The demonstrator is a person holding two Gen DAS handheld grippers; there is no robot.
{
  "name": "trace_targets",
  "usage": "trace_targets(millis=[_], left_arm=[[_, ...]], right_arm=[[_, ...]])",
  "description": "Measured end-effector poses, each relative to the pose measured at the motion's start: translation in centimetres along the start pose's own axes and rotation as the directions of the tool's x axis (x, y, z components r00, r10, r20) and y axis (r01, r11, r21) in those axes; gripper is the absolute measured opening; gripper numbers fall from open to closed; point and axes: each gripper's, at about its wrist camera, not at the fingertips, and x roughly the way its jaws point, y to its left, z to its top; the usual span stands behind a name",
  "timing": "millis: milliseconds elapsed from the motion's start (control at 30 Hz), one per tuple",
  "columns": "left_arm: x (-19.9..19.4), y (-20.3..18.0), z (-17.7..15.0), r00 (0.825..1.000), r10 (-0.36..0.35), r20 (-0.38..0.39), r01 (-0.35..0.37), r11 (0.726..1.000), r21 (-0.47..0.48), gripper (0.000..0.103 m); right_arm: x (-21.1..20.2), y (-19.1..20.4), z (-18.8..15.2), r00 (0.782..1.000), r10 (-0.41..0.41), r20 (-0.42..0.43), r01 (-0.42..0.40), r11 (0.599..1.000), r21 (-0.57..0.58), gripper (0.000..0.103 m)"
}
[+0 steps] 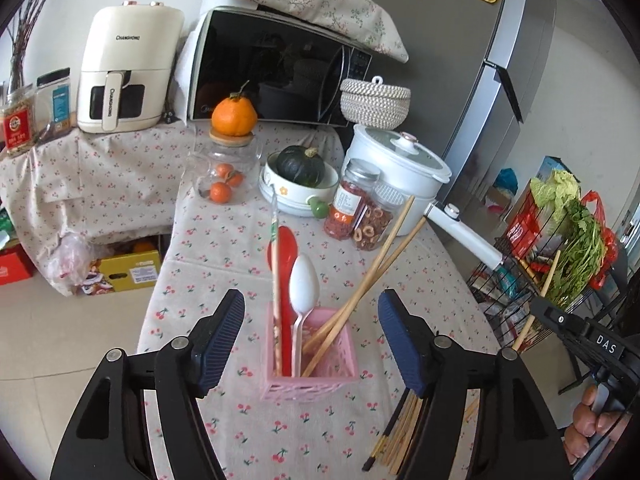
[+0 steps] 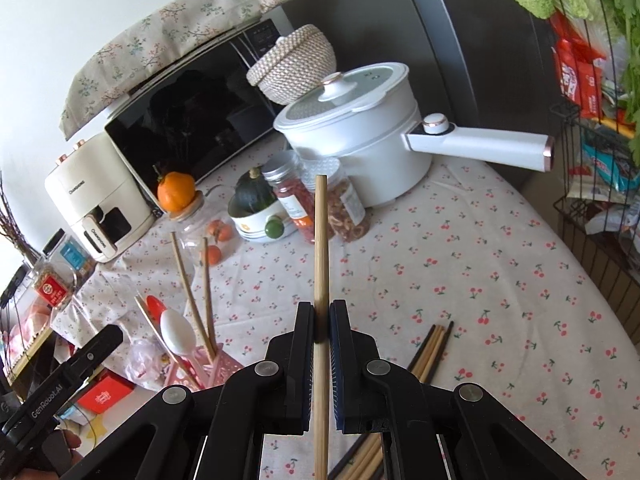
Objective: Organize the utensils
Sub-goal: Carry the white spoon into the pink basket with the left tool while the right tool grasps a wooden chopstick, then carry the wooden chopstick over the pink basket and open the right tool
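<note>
A pink basket [image 1: 310,376] stands on the cherry-print table and holds a red spoon [image 1: 285,248], a white spoon [image 1: 305,286], a wrapped chopstick [image 1: 275,264] and two wooden chopsticks [image 1: 380,264]. My left gripper [image 1: 311,308] is open, its fingers either side of the basket, not touching it. My right gripper [image 2: 321,316] is shut on a wooden chopstick [image 2: 321,240] that points up and away. It is right of the basket [image 2: 200,368]. Several loose chopsticks [image 2: 430,354] lie on the cloth under the right gripper and also show in the left wrist view [image 1: 400,428].
At the back stand a white pot [image 1: 400,164] with a long handle, two jars [image 1: 356,208], a bowl with a green squash [image 1: 298,184], a glass jar with oranges [image 1: 228,172], a microwave [image 1: 276,68] and an air fryer [image 1: 124,72]. A wire rack with greens [image 1: 560,256] is on the right.
</note>
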Motion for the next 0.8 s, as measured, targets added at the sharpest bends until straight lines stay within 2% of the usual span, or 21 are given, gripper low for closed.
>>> trace_targets(millis=[67,167,233,300,433,633,800], left_arm=[[-0.3,0.9,-0.6,0.997,0.037,-0.069,-0.038,0.999,-0.01,0.078],[-0.4,2.8,-2.1,0.99,0.039,-0.137,-0.044,0.998,-0.033,0.079],[0.2,3.6,-3.0,0.976,0.045,-0.213,-0.053,0.998,-0.032,0.079],[0.7,4.2,-3.6,0.96,0.009,-0.28,-0.019,0.999,-0.031,0.079],[1.3,5.2,-4.2,0.935,0.006,-0.354,-0.01,1.0,-0.008,0.079],[1.8,6.8,-4.9,0.913,-0.005,-0.408,-0.014,0.999,-0.044,0.079],[1.4,6.9,-4.7,0.91,-0.043,-0.413,0.019,0.998,-0.061,0.079]], right_arm=[[-0.1,1.0,-0.2,1.0,0.019,0.006,-0.019,1.0,-0.017,0.006],[-0.1,2.7,-0.6,0.998,0.056,0.007,-0.056,0.998,-0.036,0.006],[-0.2,4.0,-1.0,0.997,0.072,0.011,-0.071,0.995,-0.063,0.006],[-0.5,5.2,-1.3,0.996,0.086,0.022,-0.084,0.992,-0.091,0.006],[-1.5,7.8,-0.9,0.99,0.121,0.068,-0.112,0.985,-0.129,0.006],[-2.3,12.8,1.0,0.965,0.165,0.204,-0.121,0.97,-0.212,0.006],[-0.1,16.2,0.8,0.952,0.173,0.252,-0.094,0.949,-0.3,0.006]])
